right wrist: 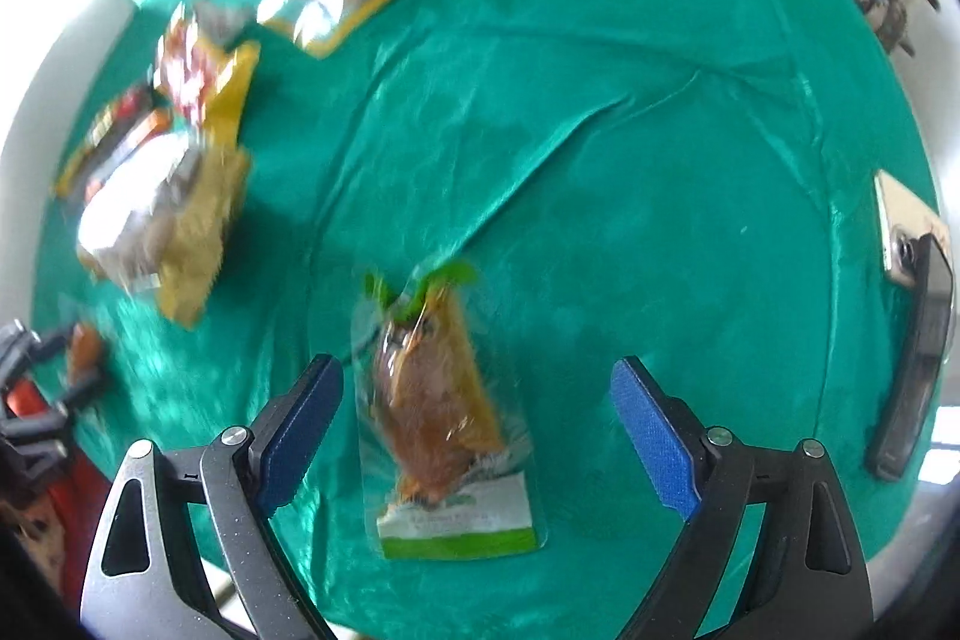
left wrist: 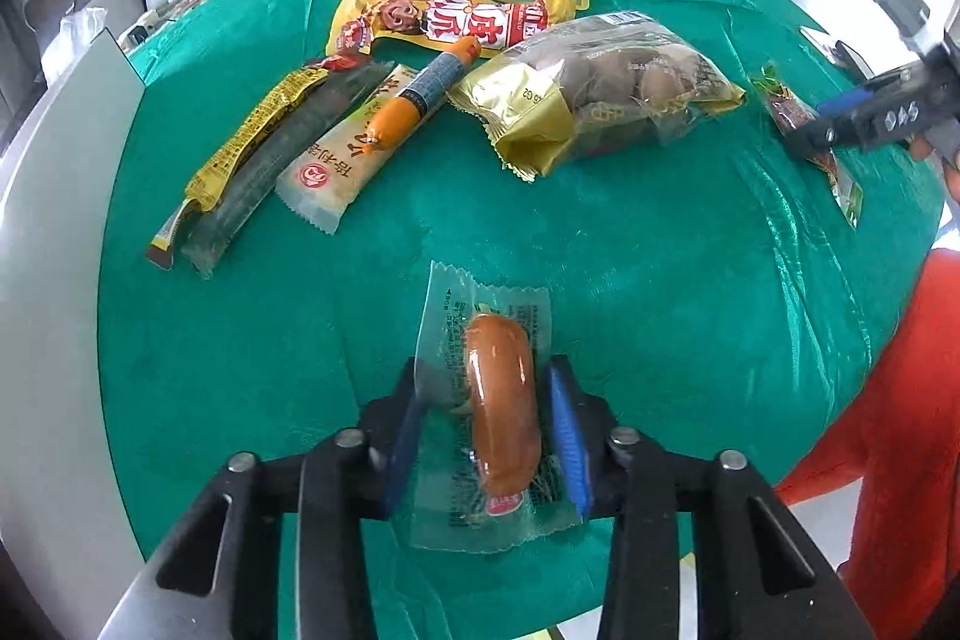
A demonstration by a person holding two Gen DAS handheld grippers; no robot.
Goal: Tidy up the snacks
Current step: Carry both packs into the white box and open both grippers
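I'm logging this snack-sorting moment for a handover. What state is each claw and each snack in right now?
Left claw: closed on the sausage pack, just above the cloth.
Sausage pack: sealed, pinched between the blue pads.
Right claw: open wide, straddling a packet, not touching it.
Green-label meat packet: sealed, flat on the cloth.
Egg bag: sealed, lying loose.
Orange sausage stick: resting across other packs.
Green tablecloth: wrinkled.
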